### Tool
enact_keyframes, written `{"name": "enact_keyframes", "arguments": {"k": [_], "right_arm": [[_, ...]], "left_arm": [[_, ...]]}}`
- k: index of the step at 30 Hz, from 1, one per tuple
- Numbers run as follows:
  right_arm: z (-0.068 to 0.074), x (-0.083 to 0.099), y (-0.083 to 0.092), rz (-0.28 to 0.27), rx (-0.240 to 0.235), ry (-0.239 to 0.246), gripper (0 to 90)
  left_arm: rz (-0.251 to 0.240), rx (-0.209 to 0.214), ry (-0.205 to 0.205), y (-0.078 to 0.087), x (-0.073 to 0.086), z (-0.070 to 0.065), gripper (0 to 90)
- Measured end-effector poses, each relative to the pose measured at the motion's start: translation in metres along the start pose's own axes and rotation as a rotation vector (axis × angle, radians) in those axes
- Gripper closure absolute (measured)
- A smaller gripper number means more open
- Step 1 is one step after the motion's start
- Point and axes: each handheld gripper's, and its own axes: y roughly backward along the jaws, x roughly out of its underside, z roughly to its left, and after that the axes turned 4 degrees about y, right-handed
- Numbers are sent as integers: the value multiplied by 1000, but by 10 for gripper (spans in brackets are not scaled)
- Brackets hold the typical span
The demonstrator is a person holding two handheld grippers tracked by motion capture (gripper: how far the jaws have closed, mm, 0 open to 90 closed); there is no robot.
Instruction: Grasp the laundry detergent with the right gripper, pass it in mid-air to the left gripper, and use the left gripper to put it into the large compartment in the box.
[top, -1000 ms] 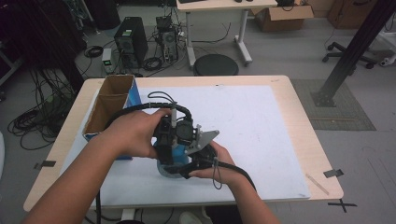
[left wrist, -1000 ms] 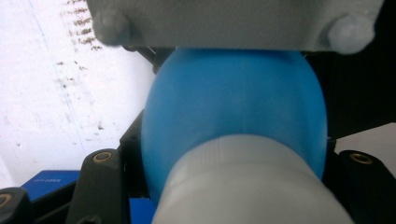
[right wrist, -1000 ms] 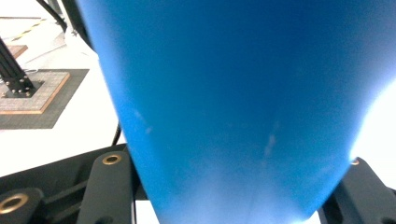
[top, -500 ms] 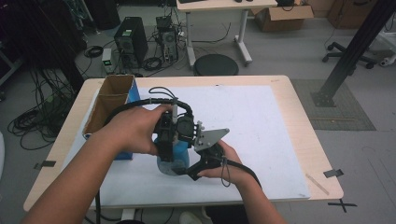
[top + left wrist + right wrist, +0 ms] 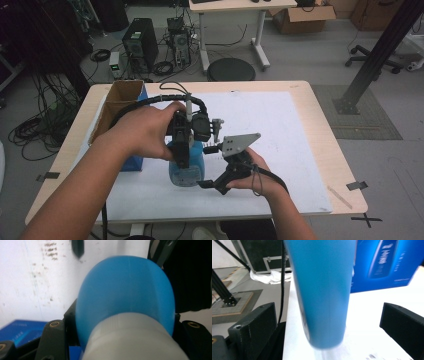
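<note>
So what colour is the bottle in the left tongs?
Blue bottle with a white end, clearest in the left gripper view.

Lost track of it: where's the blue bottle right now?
High view: the blue bottle stands left of centre on the white sheet, beside the open box, clamped in the left tool.

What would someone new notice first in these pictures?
A blue bottle stands near the front middle of the white table sheet, clamped from above by the left gripper. Beside it, the right gripper has just been opening its jaws, nothing pressed between them. An open cardboard box sits at the table's left.
</note>
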Motion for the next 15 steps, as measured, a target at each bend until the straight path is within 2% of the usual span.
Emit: {"name": "enact_keyframes", "arguments": {"k": [5, 7, 10, 15], "right_arm": [[-1, 0, 22, -4, 32, 0, 11], [-1, 0, 30, 3, 44, -4, 11], [-2, 0, 43, 8, 83, -8, 6], [-3, -1, 61, 24, 117, -16, 6]], "left_arm": [[-3, 21, 147, 10, 1, 10, 387], [-11, 26, 224, 13, 1, 14, 387], [-35, 31, 319, 18, 3, 18, 387], [-58, 24, 445, 26, 8, 27, 387]]}}
